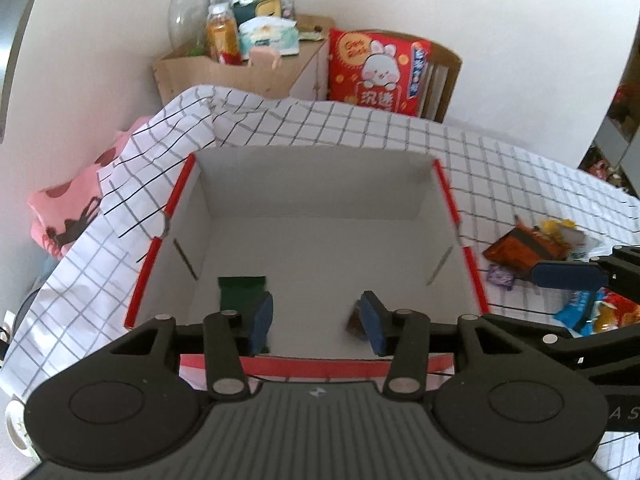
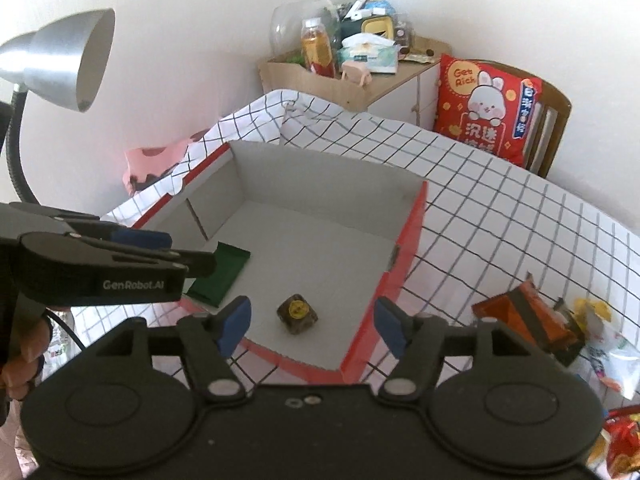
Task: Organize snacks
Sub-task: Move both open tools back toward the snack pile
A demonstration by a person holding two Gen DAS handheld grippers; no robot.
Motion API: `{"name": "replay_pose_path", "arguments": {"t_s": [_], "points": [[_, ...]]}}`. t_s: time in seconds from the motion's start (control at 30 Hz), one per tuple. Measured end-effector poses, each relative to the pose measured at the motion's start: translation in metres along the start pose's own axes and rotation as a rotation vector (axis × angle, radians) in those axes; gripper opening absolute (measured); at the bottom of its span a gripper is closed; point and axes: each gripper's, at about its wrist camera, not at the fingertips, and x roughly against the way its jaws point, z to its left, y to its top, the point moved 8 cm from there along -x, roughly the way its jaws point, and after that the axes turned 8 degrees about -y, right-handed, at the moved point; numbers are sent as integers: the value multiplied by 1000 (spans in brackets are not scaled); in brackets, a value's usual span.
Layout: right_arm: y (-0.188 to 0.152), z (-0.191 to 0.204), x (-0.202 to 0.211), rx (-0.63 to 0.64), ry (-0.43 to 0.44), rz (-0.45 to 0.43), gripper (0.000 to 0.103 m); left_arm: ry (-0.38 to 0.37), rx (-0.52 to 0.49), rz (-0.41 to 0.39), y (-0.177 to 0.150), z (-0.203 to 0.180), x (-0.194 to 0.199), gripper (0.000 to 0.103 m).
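A white cardboard box with a red rim (image 1: pixel 160 256) (image 2: pixel 412 232) stands on the checked tablecloth. On its floor lie a dark green packet (image 1: pixel 240 290) (image 2: pixel 222 272) and a small brown wrapped snack (image 2: pixel 297 314), half hidden behind a finger in the left wrist view (image 1: pixel 354 322). My left gripper (image 1: pixel 318 320) (image 2: pixel 176 250) hangs open above the box's near left corner, holding nothing. My right gripper (image 2: pixel 313 322) is open and empty above the near edge; its fingers (image 1: pixel 568 274) show at the right of the left wrist view. Loose snack packets (image 1: pixel 524 246) (image 2: pixel 528 316) lie right of the box.
A silver desk lamp (image 2: pixel 68 60) leans in at the left. Behind the table stand a wooden cabinet (image 2: pixel 344 76) crowded with bottles and boxes, and a chair with a red cushion (image 2: pixel 488 108). Pink cloth (image 1: pixel 68 216) lies at the far left. A hand (image 2: pixel 20 364) grips the left gripper's handle.
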Motion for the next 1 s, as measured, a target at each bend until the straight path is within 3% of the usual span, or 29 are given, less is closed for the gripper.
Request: {"name": "replay_pose_path", "arguments": {"t_s": [0.27, 0.37, 0.47, 0.83, 1.0], "points": [[-8, -23, 42, -29, -11, -74, 82, -31, -54, -81, -1, -37, 24, 51], [-11, -34, 58, -50, -19, -106, 84, -36, -86, -124, -2, -56, 31, 60], [-15, -46, 72, -75, -32, -134, 87, -58, -113, -149, -3, -75, 36, 60], [-36, -96, 109, -171, -123, -191, 93, -150, -150, -184, -8, -132, 38, 67], [-51, -122, 122, -208, -176, -211, 98, -185, -160, -218, -9, -157, 38, 77]]}}
